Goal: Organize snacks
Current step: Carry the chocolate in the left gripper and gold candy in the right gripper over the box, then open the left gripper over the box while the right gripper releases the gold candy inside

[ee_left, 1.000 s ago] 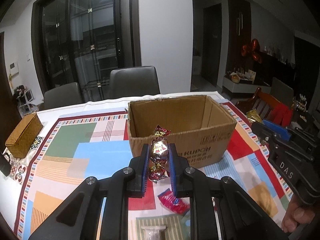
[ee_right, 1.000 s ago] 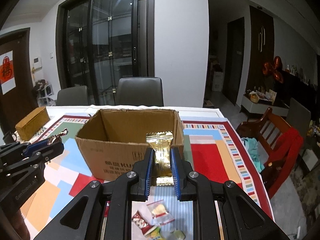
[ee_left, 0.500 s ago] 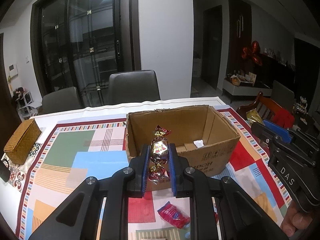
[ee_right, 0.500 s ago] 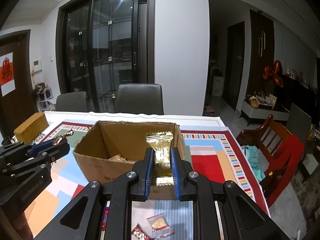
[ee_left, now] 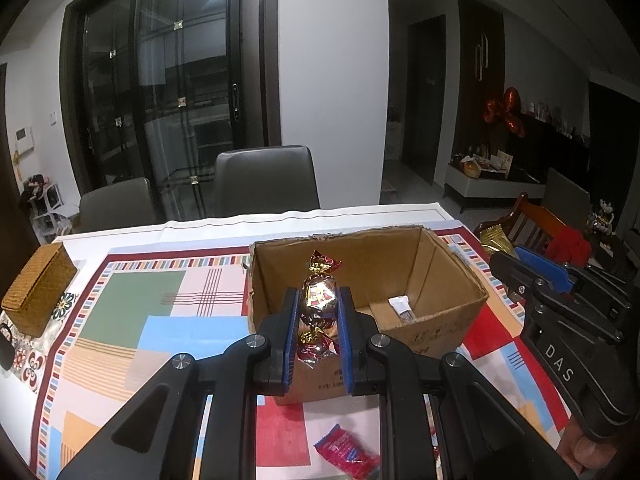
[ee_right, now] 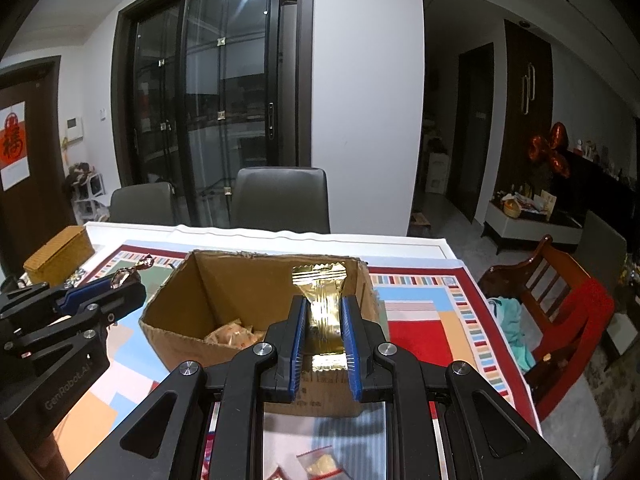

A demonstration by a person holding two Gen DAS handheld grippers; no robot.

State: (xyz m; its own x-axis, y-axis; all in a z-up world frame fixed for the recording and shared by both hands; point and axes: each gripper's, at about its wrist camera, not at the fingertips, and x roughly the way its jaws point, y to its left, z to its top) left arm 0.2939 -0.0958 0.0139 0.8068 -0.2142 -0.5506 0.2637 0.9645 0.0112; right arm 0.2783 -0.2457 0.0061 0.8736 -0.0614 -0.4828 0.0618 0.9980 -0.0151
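Both clamped: left hand-held gripper [ee_left: 318, 312] on the foil candy [ee_left: 319, 304], right hand-held gripper [ee_right: 323, 330] on the gold packet [ee_right: 322, 304]. Get fully over the cardboard box [ee_left: 440, 272] before letting go

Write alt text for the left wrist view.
The left tool is shut on a foil-wrapped twist candy, held before an open brown cardboard box on a colourful patchwork tablecloth. The right tool, at right, grips a gold foil packet.
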